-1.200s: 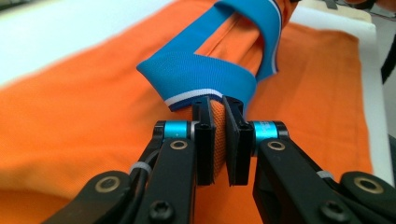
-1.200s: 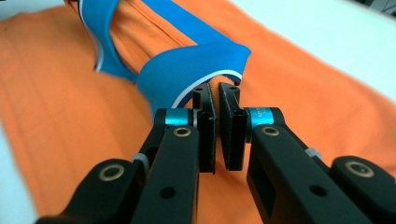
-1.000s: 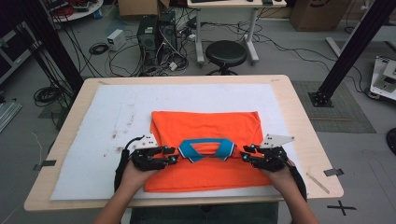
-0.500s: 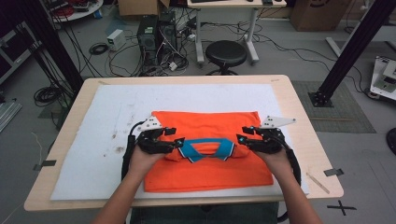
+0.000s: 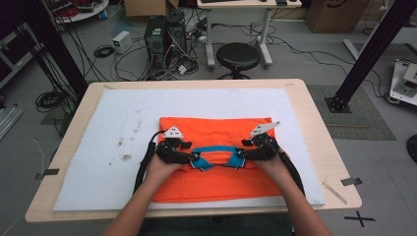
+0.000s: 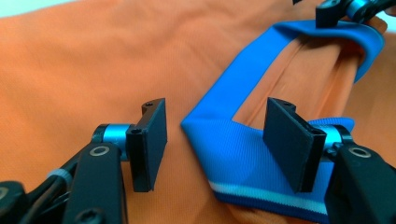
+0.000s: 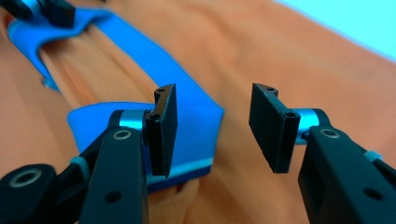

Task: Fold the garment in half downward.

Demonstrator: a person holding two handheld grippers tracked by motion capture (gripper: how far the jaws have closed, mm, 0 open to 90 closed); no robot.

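Two grippers, left [image 5: 195,159] and right [image 5: 238,158], are hovering with jaws apart, gripping nothing. Orange shirt [image 5: 216,147] is looking soft and limp; its blue collar [image 5: 215,149] corners are offering hold

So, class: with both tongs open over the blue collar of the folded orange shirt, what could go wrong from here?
1. The left tongs straddle the blue collar's corner; closing may pinch only the collar, not the orange shirt beneath.
2. The right tongs sit partly off the collar, so the two grips may be uneven and skew the fold.
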